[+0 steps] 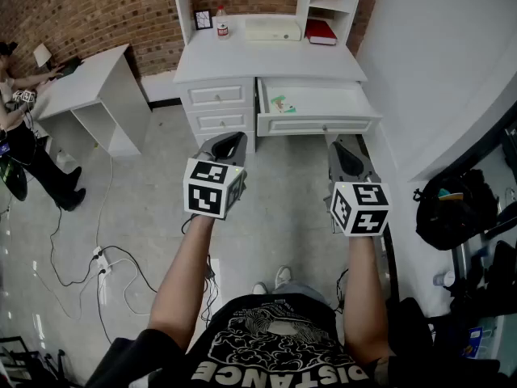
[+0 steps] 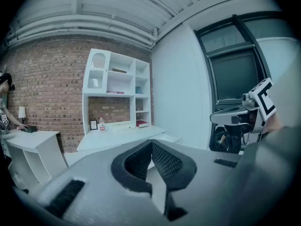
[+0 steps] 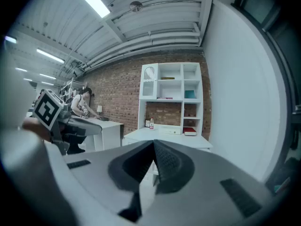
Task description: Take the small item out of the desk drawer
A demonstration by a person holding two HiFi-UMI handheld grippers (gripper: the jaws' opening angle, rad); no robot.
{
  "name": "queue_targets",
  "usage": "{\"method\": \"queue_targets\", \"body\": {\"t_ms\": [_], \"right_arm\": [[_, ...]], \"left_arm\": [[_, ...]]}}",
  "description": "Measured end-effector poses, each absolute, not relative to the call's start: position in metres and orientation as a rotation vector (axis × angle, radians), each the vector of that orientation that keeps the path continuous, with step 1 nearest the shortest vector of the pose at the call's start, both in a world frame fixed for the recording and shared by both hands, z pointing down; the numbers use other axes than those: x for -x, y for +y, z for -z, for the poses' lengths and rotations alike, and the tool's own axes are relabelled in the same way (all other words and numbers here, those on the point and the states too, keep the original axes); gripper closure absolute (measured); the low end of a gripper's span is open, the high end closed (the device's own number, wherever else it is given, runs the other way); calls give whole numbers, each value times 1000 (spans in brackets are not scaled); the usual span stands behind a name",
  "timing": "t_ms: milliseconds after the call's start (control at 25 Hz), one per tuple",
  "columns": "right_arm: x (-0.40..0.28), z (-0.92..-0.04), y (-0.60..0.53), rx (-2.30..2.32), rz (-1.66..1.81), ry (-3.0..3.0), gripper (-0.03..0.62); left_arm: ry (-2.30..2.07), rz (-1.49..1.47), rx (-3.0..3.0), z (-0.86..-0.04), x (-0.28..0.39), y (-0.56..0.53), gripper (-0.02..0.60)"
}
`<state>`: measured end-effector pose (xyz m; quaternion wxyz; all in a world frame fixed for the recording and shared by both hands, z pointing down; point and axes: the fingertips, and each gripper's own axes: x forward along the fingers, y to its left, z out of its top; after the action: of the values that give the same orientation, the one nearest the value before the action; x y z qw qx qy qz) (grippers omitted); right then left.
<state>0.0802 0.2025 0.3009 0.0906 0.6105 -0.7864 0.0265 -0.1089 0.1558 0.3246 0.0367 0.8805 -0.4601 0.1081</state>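
Note:
The white desk [image 1: 266, 59] stands ahead against the brick wall, with its wide right drawer [image 1: 315, 111] pulled out. A small green and pink item [image 1: 282, 103] lies at the drawer's left end. My left gripper [image 1: 229, 146] is held well short of the desk, level with the small drawers; its jaws [image 2: 151, 147] meet at the tips, nothing between them. Below the open drawer's front hangs my right gripper [image 1: 346, 153], also back from it, shut and empty [image 3: 153, 147]. Both point at the desk.
On the desk top are a picture frame [image 1: 203, 20], a small bottle [image 1: 221, 24], a white box [image 1: 273, 28] and a red book [image 1: 321, 31]. A second white desk [image 1: 89, 87] with a person [image 1: 24, 136] stands left. Cables [image 1: 105, 257] lie on the floor; a black bag [image 1: 456, 208] sits right.

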Motion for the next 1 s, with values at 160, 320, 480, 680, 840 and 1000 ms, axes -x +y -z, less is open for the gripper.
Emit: {"method": "queue_targets", "body": {"t_ms": [160, 320, 480, 680, 840, 1000], "right_arm": [[-81, -301, 207, -1829, -93, -2346, 591], [-81, -301, 206, -1834, -89, -2343, 591], [-83, -305, 203, -1831, -96, -2334, 558], [-88, -308, 191, -1819, -101, -2341, 528], [-94, -312, 174, -1804, -111, -2350, 500], [-100, -318, 153, -1777, -121, -2362, 471]], "left_arm": [[-1402, -338, -2707, -327, 106, 161, 572], [-1390, -339, -2709, -328, 103, 161, 572], [-1380, -343, -2716, -330, 99, 158, 572], [-1376, -355, -2710, -334, 94, 146, 572], [-1384, -367, -2703, -336, 88, 131, 572], [-1409, -377, -2691, -339, 83, 109, 572]]}}
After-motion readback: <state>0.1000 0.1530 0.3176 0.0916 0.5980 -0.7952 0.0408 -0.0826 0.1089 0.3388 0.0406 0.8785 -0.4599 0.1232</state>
